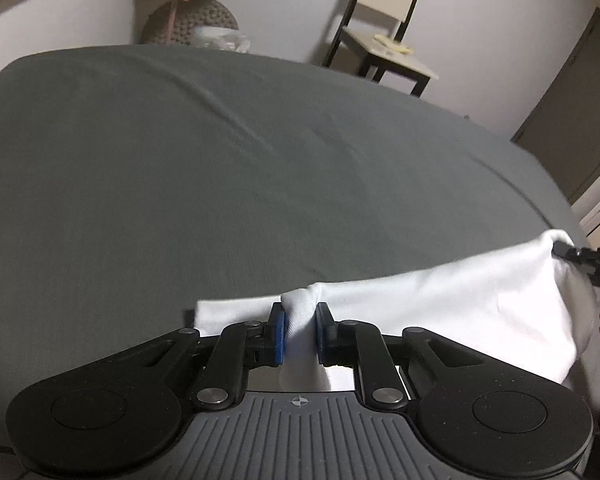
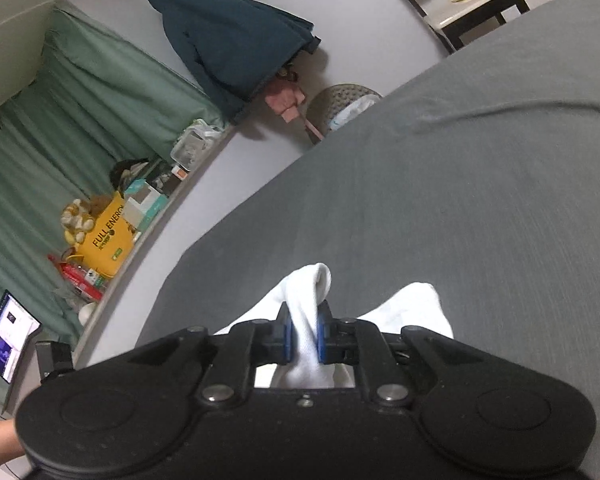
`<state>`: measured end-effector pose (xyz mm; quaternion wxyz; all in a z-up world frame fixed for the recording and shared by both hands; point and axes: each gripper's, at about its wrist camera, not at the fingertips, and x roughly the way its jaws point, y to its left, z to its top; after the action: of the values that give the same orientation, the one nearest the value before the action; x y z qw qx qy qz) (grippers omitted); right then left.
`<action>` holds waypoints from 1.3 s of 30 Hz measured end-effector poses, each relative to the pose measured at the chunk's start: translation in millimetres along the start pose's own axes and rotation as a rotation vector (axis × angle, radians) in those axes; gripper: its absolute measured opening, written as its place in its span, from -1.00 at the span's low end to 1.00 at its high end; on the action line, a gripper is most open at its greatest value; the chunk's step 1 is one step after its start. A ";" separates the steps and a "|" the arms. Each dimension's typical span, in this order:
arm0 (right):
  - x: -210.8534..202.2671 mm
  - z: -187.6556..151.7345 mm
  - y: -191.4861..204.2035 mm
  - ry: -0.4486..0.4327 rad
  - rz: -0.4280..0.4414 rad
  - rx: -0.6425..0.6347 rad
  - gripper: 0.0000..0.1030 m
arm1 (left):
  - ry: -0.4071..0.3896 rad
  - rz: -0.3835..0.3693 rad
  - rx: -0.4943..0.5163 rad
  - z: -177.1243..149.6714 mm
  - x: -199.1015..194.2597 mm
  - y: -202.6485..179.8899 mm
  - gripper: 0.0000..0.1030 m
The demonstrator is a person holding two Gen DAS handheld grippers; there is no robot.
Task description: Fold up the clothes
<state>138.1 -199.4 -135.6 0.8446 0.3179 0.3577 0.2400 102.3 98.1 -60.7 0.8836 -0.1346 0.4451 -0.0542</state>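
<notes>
Left wrist: right gripper [image 1: 560, 250] pinching white garment [image 1: 460, 300] corner.

White garment [image 1: 440, 300] stretched taut above grey bed.

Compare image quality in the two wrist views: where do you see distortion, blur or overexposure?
Left wrist view: fisheye bows the grey bed edge; the white garment is nearly blown out. Right wrist view: tilted, curved walls, dark vignetted corners, motion streaks on the bedsheet at right.

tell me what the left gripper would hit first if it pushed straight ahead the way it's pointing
Probably the grey bedsheet. The left gripper, shut on the white garment, points across the bed at a shallow angle, with nothing else in its line, though depth is unclear.
</notes>
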 end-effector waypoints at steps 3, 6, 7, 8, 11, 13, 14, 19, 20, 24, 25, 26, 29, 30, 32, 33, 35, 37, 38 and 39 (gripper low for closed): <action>12.0 1.0 -15.1 0.023 -0.035 0.023 -0.78 | 0.018 0.046 0.017 -3.8 20.0 -11.5 -0.70; 21.9 -0.7 -26.5 0.033 -0.047 0.031 -0.78 | 0.016 0.082 0.017 -4.7 32.6 -19.0 -0.69; 22.8 -0.3 -29.1 0.035 -0.044 0.035 -0.78 | 0.014 0.089 0.025 -5.4 36.8 -24.8 -0.69; 23.1 -0.2 -30.2 0.035 -0.041 0.040 -0.78 | 0.011 0.097 0.040 -5.0 36.6 -28.1 -0.69; 19.2 -0.2 -32.5 0.037 -0.041 0.054 -0.77 | 0.013 0.136 0.072 -3.5 34.4 -36.1 -0.37; 13.2 -0.2 -34.0 0.038 -0.051 0.062 -0.74 | 0.028 0.157 0.063 -3.7 30.1 -35.6 0.27; 10.2 -0.2 -34.7 0.039 -0.056 0.066 -0.72 | 0.039 0.170 0.043 -5.9 27.0 -32.3 0.42; -18.1 -0.8 -20.3 0.007 -0.203 -0.018 -0.62 | 0.010 0.202 -0.027 -25.6 -8.1 -24.9 0.58; -27.3 -1.7 -13.9 -0.022 -0.239 -0.055 -0.61 | -0.007 0.211 -0.034 -29.6 -15.8 -26.5 0.58; -46.7 -13.9 17.2 -0.011 -0.173 -0.155 -0.60 | -0.148 0.193 0.091 -34.9 -51.9 -65.1 0.58; -50.8 -17.3 25.2 -0.004 -0.149 -0.178 -0.59 | -0.175 0.163 0.139 -34.4 -58.5 -75.6 0.58; -55.0 -20.7 33.1 0.004 -0.124 -0.201 -0.59 | -0.189 0.125 0.184 -36.6 -61.7 -87.5 0.58; -47.2 -35.9 38.3 0.103 -0.134 -0.218 -0.59 | -0.148 0.029 0.293 -46.2 -58.1 -117.2 0.58; -42.4 -40.6 37.7 0.140 -0.162 -0.225 -0.59 | -0.098 0.018 0.304 -49.3 -51.5 -120.3 0.58; -41.9 -42.3 28.4 0.163 -0.256 -0.223 -0.59 | 0.032 0.009 0.321 -55.0 -35.0 -123.0 0.58; -43.3 -41.7 22.4 0.166 -0.309 -0.218 -0.61 | 0.073 0.034 0.323 -60.4 -30.3 -119.7 0.58; -50.5 -40.0 11.5 0.160 -0.385 -0.174 -0.60 | 0.140 0.070 0.323 -68.2 -23.5 -111.5 0.58; -60.5 -39.1 7.0 0.136 -0.409 -0.123 -0.60 | 0.181 0.077 0.309 -70.0 -21.7 -103.5 0.58; -66.2 -39.6 8.1 0.117 -0.409 -0.109 -0.59 | 0.196 0.075 0.297 -69.6 -22.2 -100.6 0.58; -71.8 -41.1 13.2 0.099 -0.400 -0.115 -0.57 | 0.211 0.073 0.285 -69.1 -22.7 -97.7 0.58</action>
<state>59.6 -220.8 -116.1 0.8736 0.1795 0.4404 0.1029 35.7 -3.7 -54.5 0.8436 0.0149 0.5277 -0.0984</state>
